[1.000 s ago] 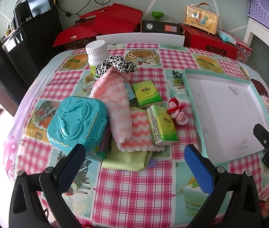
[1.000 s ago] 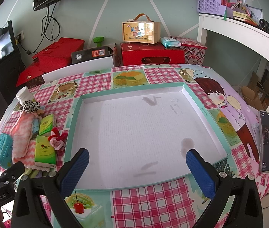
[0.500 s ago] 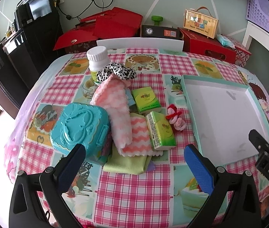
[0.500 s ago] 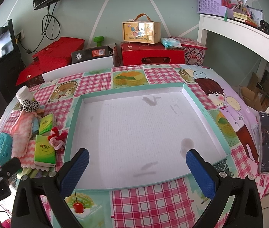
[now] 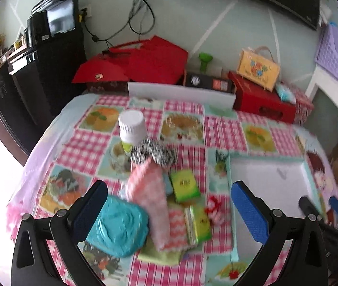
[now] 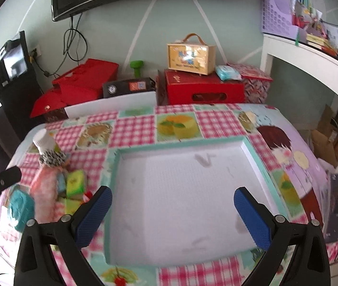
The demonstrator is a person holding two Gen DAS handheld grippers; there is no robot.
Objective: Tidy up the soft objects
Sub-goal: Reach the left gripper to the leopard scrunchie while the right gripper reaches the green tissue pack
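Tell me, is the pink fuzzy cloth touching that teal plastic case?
Cannot tell. In the left wrist view the pink cloth runs alongside the teal case, but motion blur hides any contact or gap.

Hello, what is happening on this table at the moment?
A person holds two grippers over a checked table, and both are open and hold nothing. The left gripper faces a pile: a pink fluffy cloth, a leopard scrunchie, green tissue packs, a teal case and a white-capped bottle. The right gripper faces the tray, which holds nothing. Sorting has not begun.
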